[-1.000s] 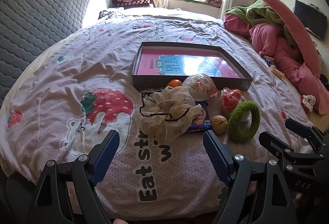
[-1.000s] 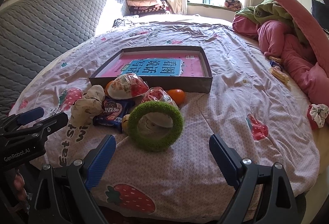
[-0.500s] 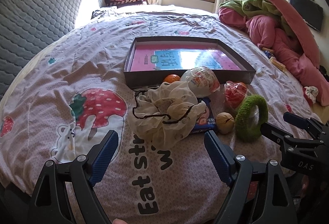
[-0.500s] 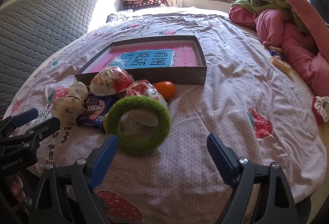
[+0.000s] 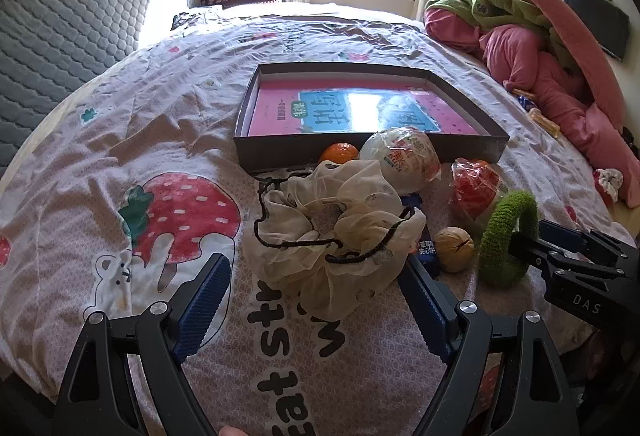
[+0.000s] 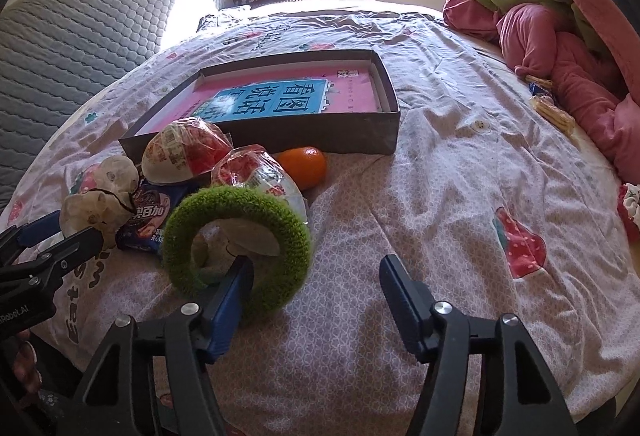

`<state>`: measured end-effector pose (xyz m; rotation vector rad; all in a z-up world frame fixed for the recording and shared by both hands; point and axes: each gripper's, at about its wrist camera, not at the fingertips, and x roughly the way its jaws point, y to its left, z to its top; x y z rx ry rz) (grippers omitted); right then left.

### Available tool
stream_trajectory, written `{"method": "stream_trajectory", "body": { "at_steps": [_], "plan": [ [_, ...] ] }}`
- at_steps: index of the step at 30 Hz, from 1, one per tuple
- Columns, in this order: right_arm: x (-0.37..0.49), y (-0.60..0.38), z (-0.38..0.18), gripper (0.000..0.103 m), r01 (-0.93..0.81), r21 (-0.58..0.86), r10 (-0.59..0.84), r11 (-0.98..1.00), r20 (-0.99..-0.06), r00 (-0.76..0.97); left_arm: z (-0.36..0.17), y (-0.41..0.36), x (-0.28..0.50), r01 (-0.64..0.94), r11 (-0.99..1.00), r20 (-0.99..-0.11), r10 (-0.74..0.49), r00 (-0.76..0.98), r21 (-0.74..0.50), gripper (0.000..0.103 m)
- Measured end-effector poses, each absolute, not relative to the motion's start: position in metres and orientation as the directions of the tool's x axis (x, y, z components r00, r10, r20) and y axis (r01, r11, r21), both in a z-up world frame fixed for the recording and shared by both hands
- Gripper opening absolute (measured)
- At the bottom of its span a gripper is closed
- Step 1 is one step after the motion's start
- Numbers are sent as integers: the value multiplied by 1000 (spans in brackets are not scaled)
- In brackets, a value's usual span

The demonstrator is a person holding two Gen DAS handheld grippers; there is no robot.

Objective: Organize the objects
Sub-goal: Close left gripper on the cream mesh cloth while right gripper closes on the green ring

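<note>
Green fuzzy ring [image 6: 236, 248] stands on edge on the bedspread [image 6: 440, 195]; right gripper [image 6: 316, 300] wide open, left finger poking through the ring. Left gripper [image 5: 316, 300] open, straddling cream scrunchie [image 5: 332, 232]. Box [image 5: 360, 151] just behind the pile.

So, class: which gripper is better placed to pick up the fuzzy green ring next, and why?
The right gripper. Its open fingers already straddle the fuzzy green ring's near rim, one inside the hole. The left gripper faces the cream fabric scrunchie instead.
</note>
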<state>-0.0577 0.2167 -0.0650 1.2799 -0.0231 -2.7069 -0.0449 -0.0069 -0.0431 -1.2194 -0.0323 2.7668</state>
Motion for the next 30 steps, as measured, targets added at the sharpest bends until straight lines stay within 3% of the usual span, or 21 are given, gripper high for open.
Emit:
{"method": "stream_trajectory", "body": {
  "at_steps": [4, 9, 10, 12, 16, 21, 24, 30],
  "plan": [
    [-64, 216, -67, 48, 142, 102, -168, -985, -779, -604, -45, -10, -50, -101, -992, -740, 127, -660, -79, 86],
    [-66, 213, -66, 24, 165, 103, -182, -981, -782, -596, -50, -12, -52, -104, -991, -743, 136, -655, -89, 86],
    [-65, 212, -65, 23, 168, 96, -179, -981, -779, -601, -50, -11, -51, -105, -991, -743, 133, -655, -85, 85],
    [-63, 211, -63, 16, 174, 101, -188, -980, -769, -612, -50, -10, -51, -111, -990, -743, 135, -655, -81, 75],
    [-58, 212, -57, 14, 178, 97, -189, -979, -756, -627, -49, -8, -50, -119, -989, -745, 143, -651, -86, 58],
    [-56, 215, -50, 14, 179, 106, -196, -978, -752, -629, -45, -8, -47, -126, -987, -738, 160, -655, -102, 27],
    [-55, 217, -45, 14, 169, 108, -193, -980, -745, -638, -42, -10, -44, -98, -988, -732, 153, -663, -118, 20],
    [-55, 216, -32, 14, 166, 109, -192, -980, -731, -654, -34, -8, -38, -113, -984, -721, 179, -669, -140, 16]
  ]
}}
